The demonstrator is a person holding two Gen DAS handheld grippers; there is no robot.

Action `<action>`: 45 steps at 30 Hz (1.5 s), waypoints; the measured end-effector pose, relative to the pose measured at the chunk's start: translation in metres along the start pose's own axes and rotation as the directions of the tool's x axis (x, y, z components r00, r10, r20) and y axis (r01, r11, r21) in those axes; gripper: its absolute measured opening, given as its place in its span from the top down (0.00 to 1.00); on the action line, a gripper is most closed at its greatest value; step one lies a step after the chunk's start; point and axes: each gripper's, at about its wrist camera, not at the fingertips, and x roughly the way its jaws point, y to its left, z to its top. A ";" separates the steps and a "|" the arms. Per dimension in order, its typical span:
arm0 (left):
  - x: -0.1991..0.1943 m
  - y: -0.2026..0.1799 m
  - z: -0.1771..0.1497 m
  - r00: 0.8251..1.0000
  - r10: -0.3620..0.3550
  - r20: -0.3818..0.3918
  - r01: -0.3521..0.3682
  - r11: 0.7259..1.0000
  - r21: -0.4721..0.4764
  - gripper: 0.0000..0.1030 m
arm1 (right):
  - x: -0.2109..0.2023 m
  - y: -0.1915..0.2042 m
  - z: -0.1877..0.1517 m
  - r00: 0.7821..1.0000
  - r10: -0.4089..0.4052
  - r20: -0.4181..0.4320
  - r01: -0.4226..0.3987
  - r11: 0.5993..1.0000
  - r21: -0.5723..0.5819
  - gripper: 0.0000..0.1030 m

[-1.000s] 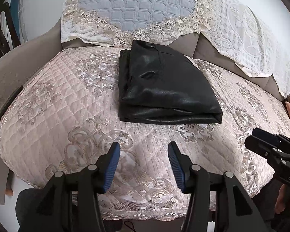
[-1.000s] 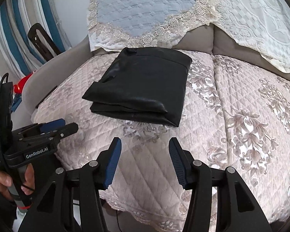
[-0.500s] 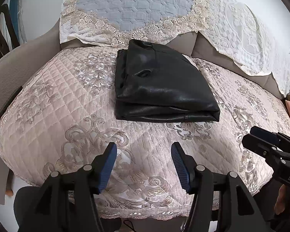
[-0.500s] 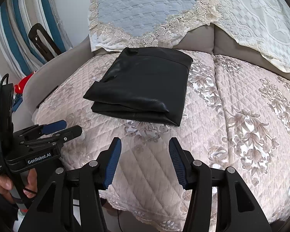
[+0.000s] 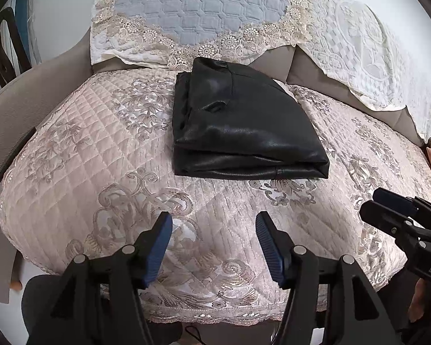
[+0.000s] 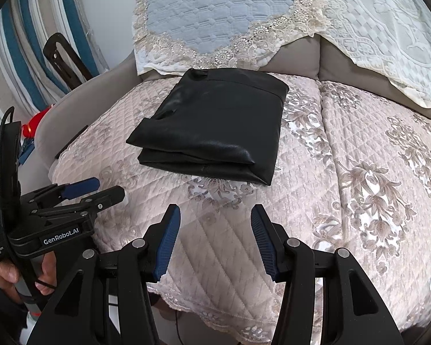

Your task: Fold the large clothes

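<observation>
A black, shiny garment lies folded into a thick rectangular stack on the pink quilted sofa seat cover; it also shows in the right wrist view. My left gripper is open and empty, held over the seat's front edge, short of the garment. My right gripper is open and empty, also near the front edge. The left gripper shows in the right wrist view, the right one in the left wrist view.
A blue quilted, lace-edged cover and a white lace cover drape the sofa back. The grey armrest is on the left. A dark frame and striped fabric stand beyond it.
Both grippers have drawn back slightly from the folded garment; the left jaws opened a little wider. The garment has not moved.
</observation>
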 end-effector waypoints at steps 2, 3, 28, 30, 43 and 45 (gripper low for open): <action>0.000 0.000 0.000 1.000 0.005 0.000 -0.005 1.000 0.002 0.40 | 0.000 0.000 0.000 1.000 -0.001 -0.001 0.001 1.000 0.000 0.49; 0.000 0.000 -0.001 1.000 0.009 0.001 -0.009 1.000 0.003 0.40 | 0.000 0.000 0.000 1.000 0.000 0.000 0.000 1.000 -0.001 0.49; -0.002 -0.004 -0.002 0.999 0.034 0.009 -0.034 0.999 0.012 0.39 | 0.000 0.001 -0.001 1.000 0.002 -0.004 -0.002 1.000 -0.001 0.49; -0.002 -0.004 -0.002 0.999 0.037 0.009 -0.037 0.999 0.014 0.39 | 0.001 0.002 -0.001 1.000 0.001 -0.005 -0.001 1.000 0.000 0.49; -0.002 -0.004 -0.002 0.999 0.041 0.010 -0.041 0.999 0.013 0.39 | 0.001 0.002 0.000 1.000 0.002 -0.002 -0.002 1.000 -0.002 0.49; -0.003 -0.005 -0.002 0.999 0.040 0.010 -0.041 0.999 0.013 0.39 | 0.001 0.002 0.000 1.000 0.003 -0.003 -0.003 1.000 -0.001 0.49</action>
